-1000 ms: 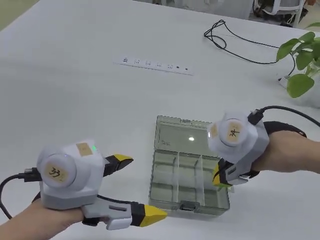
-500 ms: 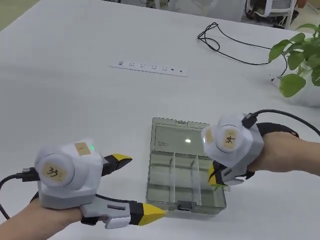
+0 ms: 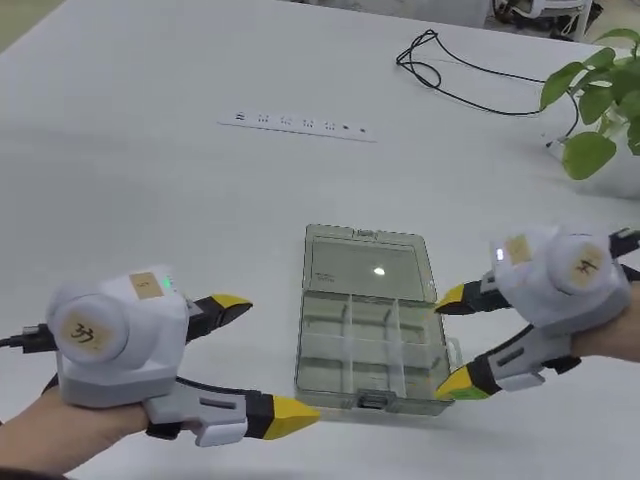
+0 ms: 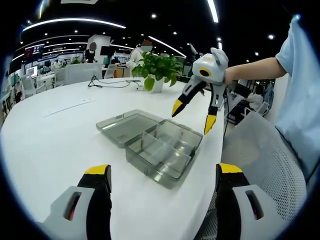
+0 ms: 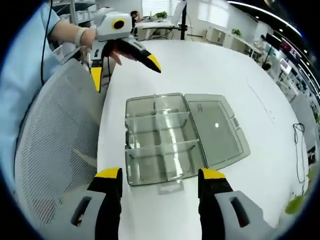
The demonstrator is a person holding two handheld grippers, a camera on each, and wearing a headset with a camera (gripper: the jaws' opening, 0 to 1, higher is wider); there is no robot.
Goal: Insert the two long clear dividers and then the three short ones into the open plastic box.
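Nearest you, the left gripper (image 3: pixel 272 355) sits low at the near left of the worktop (image 3: pixel 150 200). Its yellow-tipped jaws are spread wide with nothing between them, and they point right toward the plastic box (image 3: pixel 340 385).

The box lies flat just beyond and to the right of that gripper. Its tray is on your side and its lid (image 3: pixel 368 265) is folded open flat on the far side. The hinge and the tray's long axis run left to right across your view. Clear dividers (image 3: pixel 372 338) stand upright in the tray and cross into a grid of compartments. You cannot tell from the glare exactly how many pieces are seated.

The right gripper (image 3: pixel 448 342) is at the tray's right end, pointing left at it. Its jaws are also wide apart and hold nothing.

From the head view its lower tip seems to meet the box's corner. The left gripper view shows it raised above the box, touching nothing. The right gripper view looks down into the tray and shows two dividers running from the front wall to the hinge side. It also shows a mesh chair back (image 5: pixel 55 140) beside the worktop.

Farther back lie a white power strip (image 3: pixel 300 126), then a looped black cable (image 3: pixel 450 80), and a leafy plant (image 3: pixel 600 110) at the far right.
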